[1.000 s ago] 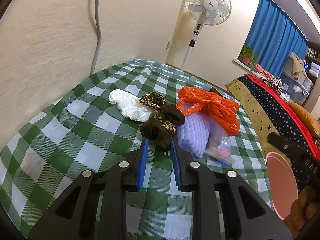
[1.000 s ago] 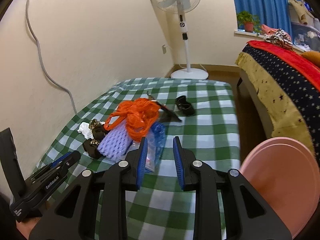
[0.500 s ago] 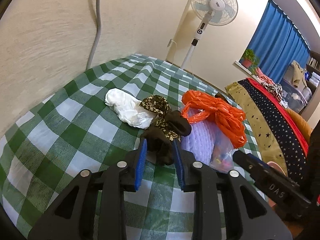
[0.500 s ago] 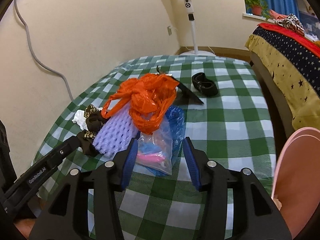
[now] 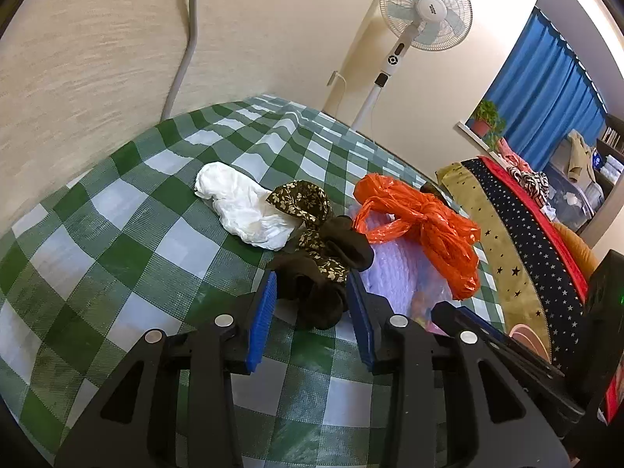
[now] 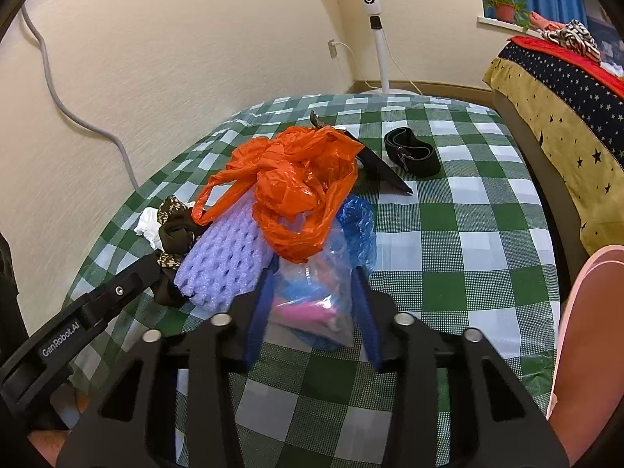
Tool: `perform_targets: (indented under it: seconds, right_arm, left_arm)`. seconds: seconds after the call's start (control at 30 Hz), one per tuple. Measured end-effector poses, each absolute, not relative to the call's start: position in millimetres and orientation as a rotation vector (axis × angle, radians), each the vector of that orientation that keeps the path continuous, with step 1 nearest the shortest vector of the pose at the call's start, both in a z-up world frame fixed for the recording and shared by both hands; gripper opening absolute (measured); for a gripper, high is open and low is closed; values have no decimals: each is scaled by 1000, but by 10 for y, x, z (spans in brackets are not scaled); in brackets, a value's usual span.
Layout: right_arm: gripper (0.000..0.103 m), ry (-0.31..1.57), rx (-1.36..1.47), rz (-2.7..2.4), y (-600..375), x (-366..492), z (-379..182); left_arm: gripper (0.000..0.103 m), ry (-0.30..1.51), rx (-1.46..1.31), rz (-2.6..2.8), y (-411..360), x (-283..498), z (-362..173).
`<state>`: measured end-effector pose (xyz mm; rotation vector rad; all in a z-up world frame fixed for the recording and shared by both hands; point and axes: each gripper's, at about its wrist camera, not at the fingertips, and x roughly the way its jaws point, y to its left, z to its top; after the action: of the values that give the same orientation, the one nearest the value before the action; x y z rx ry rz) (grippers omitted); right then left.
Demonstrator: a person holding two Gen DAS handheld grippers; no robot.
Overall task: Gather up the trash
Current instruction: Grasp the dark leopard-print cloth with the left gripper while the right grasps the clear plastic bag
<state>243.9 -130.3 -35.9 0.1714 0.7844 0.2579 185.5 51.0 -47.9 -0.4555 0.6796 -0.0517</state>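
Observation:
A trash pile lies on the green checked tablecloth [image 5: 117, 234]. It holds a white crumpled paper [image 5: 241, 206], a flowered brown cloth [image 5: 304, 202], an orange plastic bag [image 6: 296, 183], a lilac foam net [image 6: 226, 257] and a clear plastic bag [image 6: 312, 300] with pink and blue bits inside. My left gripper [image 5: 310, 277] has its jaws opening, and a dark brown cloth [image 5: 319, 300] lies between the blue pads. My right gripper [image 6: 314, 273] is closing, its pads meeting the sides of the clear bag.
A black strap [image 6: 411, 152] and a black pointed piece [image 6: 384, 167] lie beyond the pile. A pink tub [image 6: 585, 331] stands off the table's right edge. A wall runs along the left, a standing fan [image 5: 425, 7] is at the back, and a bed [image 6: 553, 89] is on the right.
Both grippers came down and closer to the pile. The left jaws spread and now flank the dark cloth. The right jaws widened, then narrowed onto the clear bag.

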Motion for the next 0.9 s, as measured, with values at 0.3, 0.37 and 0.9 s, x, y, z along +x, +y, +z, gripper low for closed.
perform_targets:
  seconds: [0.3,0.37,0.9]
  right_arm:
    - [10,761,140,292,-1280,2331,-235]
    - [9,755,149,295,-1301,2292,-187]
    - [4,672,125,304,-1524,1562,339]
  left_arm:
    - [6,719,-489,-29,557,1861,-543]
    - [4,727,-479,-26,552,1835,-526]
    - [3,646,-365,-60,468,1298,55]
